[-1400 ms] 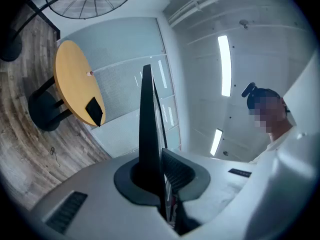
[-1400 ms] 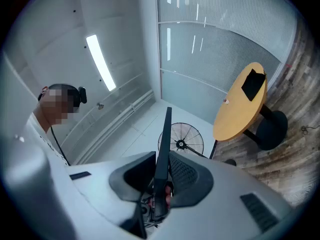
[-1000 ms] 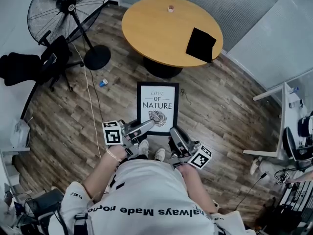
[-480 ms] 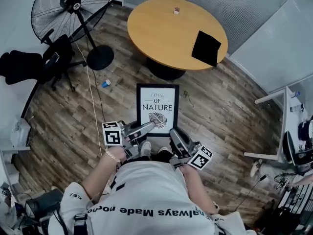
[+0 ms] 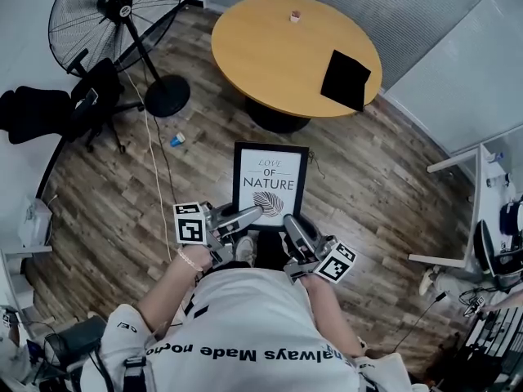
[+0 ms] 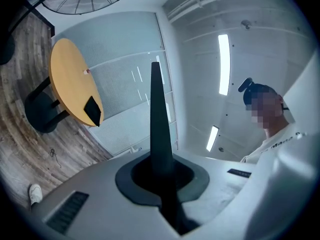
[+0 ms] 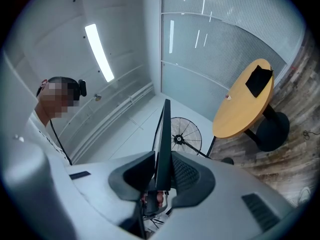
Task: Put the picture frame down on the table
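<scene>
While you carry the picture frame print side up, it hangs over the wood floor, short of the round table's near edge. Your left gripper is clamped tight on the frame's near left corner. Your right gripper pinches the near right corner with its jaws slightly wider (both gripper views show the frame edge-on between the 2 pads). 1 black square pad lies at the tabletop's right edge.

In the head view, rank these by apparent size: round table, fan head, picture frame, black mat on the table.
1. round table
2. fan head
3. picture frame; nearer the camera, so true size unsure
4. black mat
</scene>
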A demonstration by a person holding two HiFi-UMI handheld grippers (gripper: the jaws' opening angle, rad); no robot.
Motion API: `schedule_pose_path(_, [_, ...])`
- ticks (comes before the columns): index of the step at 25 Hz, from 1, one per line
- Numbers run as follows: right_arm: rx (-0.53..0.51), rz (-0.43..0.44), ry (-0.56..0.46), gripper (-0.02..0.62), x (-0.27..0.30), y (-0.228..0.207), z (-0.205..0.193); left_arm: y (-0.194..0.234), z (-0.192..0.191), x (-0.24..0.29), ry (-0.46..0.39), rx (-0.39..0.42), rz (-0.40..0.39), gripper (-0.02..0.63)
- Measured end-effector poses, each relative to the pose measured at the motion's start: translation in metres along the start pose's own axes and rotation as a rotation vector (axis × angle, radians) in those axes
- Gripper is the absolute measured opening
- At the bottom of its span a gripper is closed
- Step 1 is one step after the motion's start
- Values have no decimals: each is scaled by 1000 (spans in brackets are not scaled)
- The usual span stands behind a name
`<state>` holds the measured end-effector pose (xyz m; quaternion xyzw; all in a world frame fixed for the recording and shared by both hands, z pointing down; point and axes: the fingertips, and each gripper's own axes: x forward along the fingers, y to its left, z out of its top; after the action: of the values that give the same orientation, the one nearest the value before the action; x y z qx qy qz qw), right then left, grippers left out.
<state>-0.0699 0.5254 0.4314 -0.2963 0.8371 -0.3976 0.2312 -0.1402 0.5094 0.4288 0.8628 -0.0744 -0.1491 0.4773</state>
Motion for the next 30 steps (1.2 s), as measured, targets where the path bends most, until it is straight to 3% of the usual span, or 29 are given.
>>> schedule_pose_path(13, [36,-11,-7,89,27,-54,62,47,50,54,5,4,31,34])
schedule_pose_path(20, [35,0,-7,89,33,-68,73,58,60,64,-3,23,43,34])
schedule_pose_path(24, [46,-6,2,89,52,-98,113,84,93,97,-6,6,61,34])
schedule_pose_path(30, [44,-6,12,90,60,-125,145,105,112,128,-7,-7,72,34])
